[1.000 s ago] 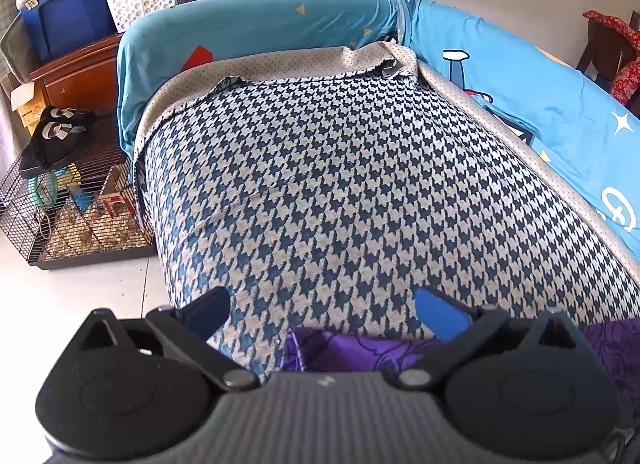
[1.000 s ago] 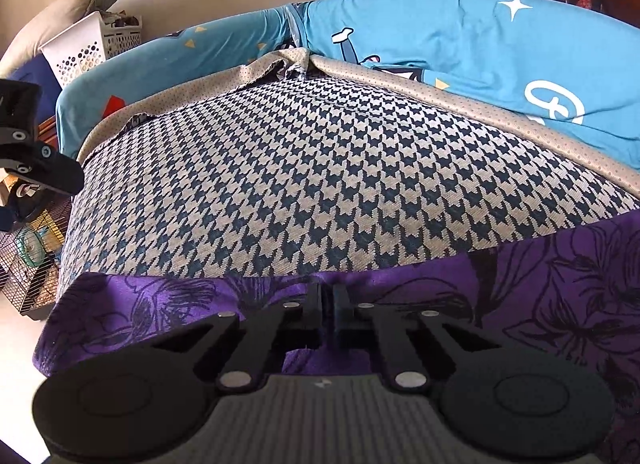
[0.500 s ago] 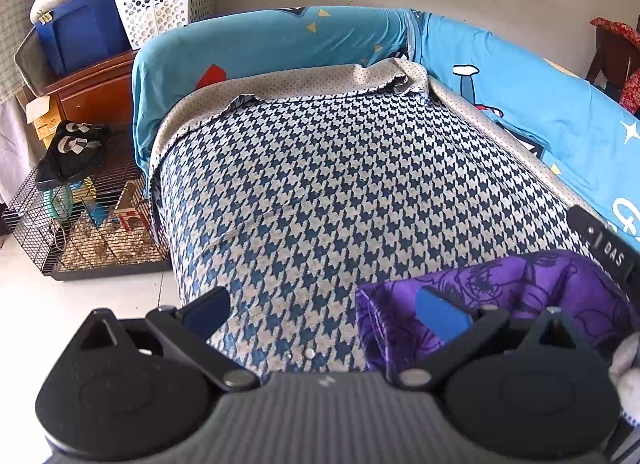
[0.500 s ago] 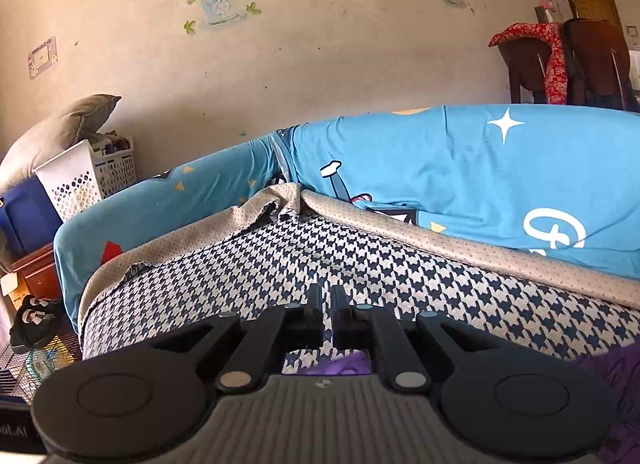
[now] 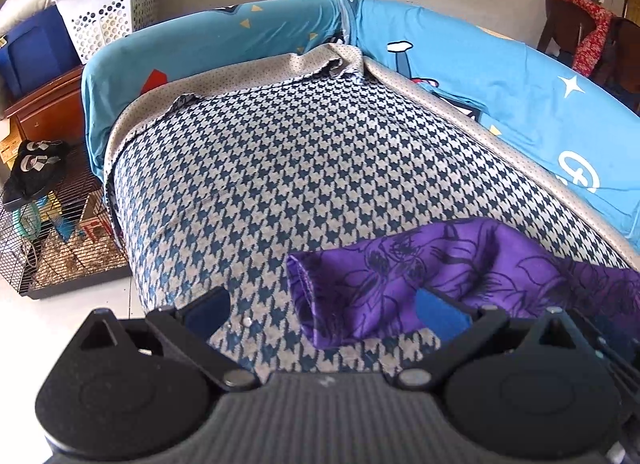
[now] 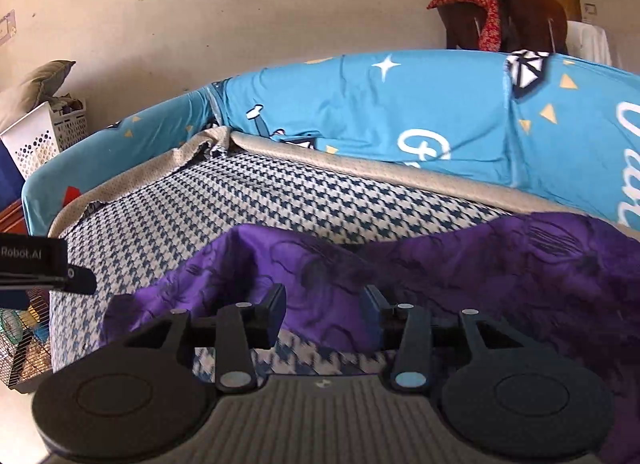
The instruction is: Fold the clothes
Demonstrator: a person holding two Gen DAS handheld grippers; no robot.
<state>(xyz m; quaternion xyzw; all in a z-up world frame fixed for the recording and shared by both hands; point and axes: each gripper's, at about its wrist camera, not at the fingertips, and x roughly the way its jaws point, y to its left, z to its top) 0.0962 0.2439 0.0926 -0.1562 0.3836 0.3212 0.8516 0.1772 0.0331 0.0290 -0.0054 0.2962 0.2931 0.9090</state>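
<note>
while both sets of fingers stand spread apart with nothing between them, the purple garment lies bunched on the near part of the houndstooth cushion. in the left wrist view the left gripper hangs over the cushion's front edge, its blue-padded fingers wide; the garment's hemmed end sits just ahead of the right-hand finger, and it looks as if the cloth brushes that pad, though the overlap makes contact hard to judge. in the right wrist view the right gripper is released too, its dark fingers parted in front of a raised fold of the purple garment, which spreads off to the right and humps up across the seat. part of the other gripper's body shows at the left edge of that view.

further back, a beige dotted underlay peeks out along the rear and side of the cushion, rumpled at the corner. behind it rises the blue printed cover with stars and triangles, draped over the backrest and arm. off the left side, on the floor, sits a wire cage with a dark item on top. beyond that stand a white laundry basket and a blue storage bin. at the far right a red patterned cloth hangs over a dark wooden chair against the wall.
</note>
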